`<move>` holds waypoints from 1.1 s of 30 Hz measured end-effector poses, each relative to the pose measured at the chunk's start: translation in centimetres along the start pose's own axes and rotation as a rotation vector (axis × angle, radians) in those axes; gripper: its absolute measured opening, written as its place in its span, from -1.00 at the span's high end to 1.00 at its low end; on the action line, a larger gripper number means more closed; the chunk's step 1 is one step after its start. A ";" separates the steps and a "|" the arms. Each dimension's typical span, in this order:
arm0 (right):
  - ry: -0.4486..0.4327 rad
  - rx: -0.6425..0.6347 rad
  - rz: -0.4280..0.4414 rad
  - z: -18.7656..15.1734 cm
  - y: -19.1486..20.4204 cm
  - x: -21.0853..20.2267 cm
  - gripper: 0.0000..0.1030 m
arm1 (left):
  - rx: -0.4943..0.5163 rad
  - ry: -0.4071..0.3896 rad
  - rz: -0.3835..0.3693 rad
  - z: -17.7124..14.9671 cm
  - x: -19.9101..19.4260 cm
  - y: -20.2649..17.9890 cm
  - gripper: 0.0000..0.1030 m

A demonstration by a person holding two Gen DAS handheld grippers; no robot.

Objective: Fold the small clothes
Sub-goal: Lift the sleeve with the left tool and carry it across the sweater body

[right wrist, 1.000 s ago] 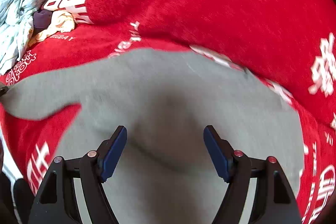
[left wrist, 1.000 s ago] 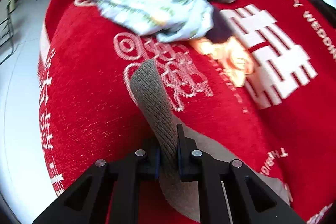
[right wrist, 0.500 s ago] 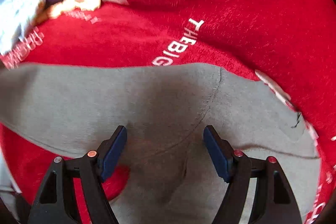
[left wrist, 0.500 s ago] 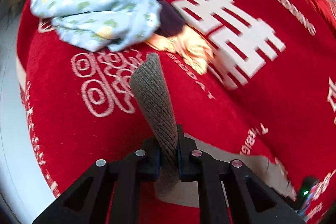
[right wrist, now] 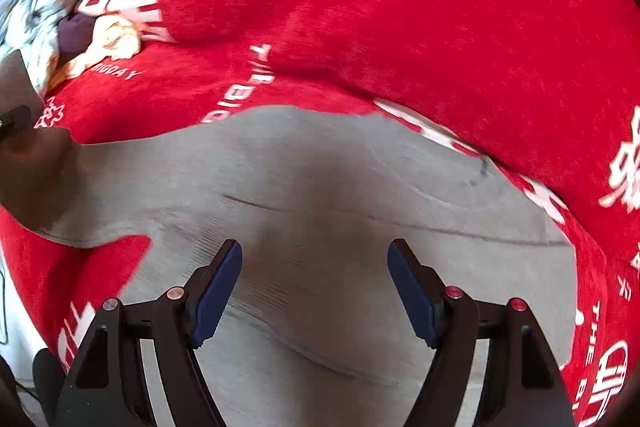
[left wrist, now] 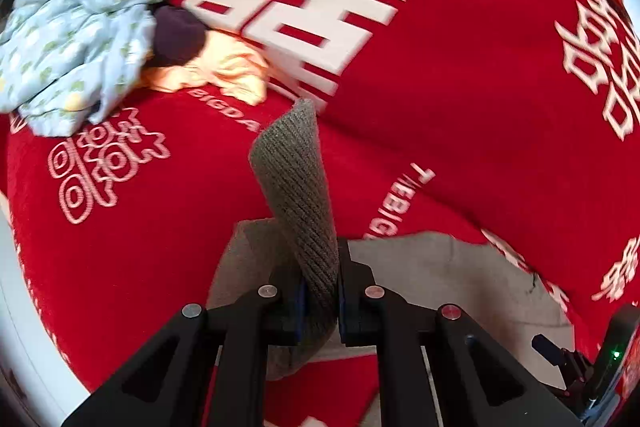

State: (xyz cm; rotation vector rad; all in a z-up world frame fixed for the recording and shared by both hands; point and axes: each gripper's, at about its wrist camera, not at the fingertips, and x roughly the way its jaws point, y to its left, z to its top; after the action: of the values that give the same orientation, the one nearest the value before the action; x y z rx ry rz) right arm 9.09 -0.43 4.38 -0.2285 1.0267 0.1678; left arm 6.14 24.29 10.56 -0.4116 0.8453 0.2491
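A red plush cloth printed with large white characters and small lettering covers the desk. At its far left lies a heap of other clothes: a crumpled pale blue garment with a small green and yellow print, a dark purple piece tucked against it, and a soft orange-yellow piece just beside that. This heap sits well apart from the grey garment, and nothing lies between them but bare red cloth.

The left tool is closed tight on a ribbed grey cuff, which stands up from between its pads and curls over at the top; the sleeve below it is lifted off the cloth. The right tool stands wide apart over the body of the grey garment with nothing pinched; whether its tips touch the fabric I cannot tell.

The grey garment is a smooth, matt knit spread mostly flat, with shallow creases across its middle and a coarser rib at the cuff.
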 end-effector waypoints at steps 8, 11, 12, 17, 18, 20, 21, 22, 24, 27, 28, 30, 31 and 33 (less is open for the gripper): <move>-0.006 0.080 -0.007 -1.8 -5.0 -0.7 -0.52 | 0.108 0.027 -0.011 -1.9 0.4 -6.6 0.76; -0.011 0.107 -0.012 -2.5 -6.9 -1.1 -0.52 | 0.148 0.030 -0.015 -2.5 0.3 -9.1 0.75; -0.013 0.115 -0.014 -2.7 -7.5 -1.2 -0.52 | 0.160 0.032 -0.018 -2.8 0.3 -9.9 0.75; -0.012 0.170 -0.018 -4.2 -11.1 -1.6 -0.52 | 0.214 0.045 -0.019 -4.0 0.2 -14.2 0.76; -0.015 0.180 -0.016 -4.5 -11.6 -1.7 -0.52 | 0.225 0.049 -0.022 -4.3 0.1 -15.2 0.76; -0.022 0.201 -0.013 -5.1 -13.0 -2.1 -0.52 | 0.255 0.049 -0.030 -5.0 -0.1 -17.2 0.76; -0.024 0.206 -0.014 -5.4 -13.5 -2.2 -0.52 | 0.275 0.045 -0.035 -5.4 -0.3 -18.5 0.76; -0.027 0.213 -0.015 -5.7 -14.0 -2.3 -0.52 | 0.289 0.043 -0.038 -5.7 -0.5 -19.4 0.76; -0.030 0.230 -0.014 -6.3 -15.2 -2.4 -0.52 | 0.310 0.046 -0.045 -6.3 -0.6 -21.2 0.76; -0.031 0.257 -0.014 -7.1 -16.8 -2.5 -0.52 | 0.339 0.056 -0.051 -7.4 -0.5 -23.7 0.76; -0.031 0.266 -0.015 -7.4 -17.4 -2.4 -0.52 | 0.347 0.061 -0.052 -7.7 -0.4 -24.2 0.76; -0.030 0.279 -0.016 -7.9 -18.2 -2.4 -0.52 | 0.369 0.071 -0.053 -8.5 -0.3 -25.5 0.76; -0.030 0.287 -0.015 -8.2 -18.6 -2.4 -0.52 | 0.382 0.072 -0.052 -8.8 -0.2 -26.1 0.76; -0.033 0.305 -0.012 -8.7 -19.5 -2.4 -0.52 | 0.395 0.076 -0.050 -9.3 -0.1 -26.8 0.76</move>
State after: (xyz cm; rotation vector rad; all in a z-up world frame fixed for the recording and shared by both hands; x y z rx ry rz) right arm 5.49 -21.57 4.26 0.0451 1.0036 0.0033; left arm 9.83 -3.84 11.88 -0.0724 0.9333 0.0169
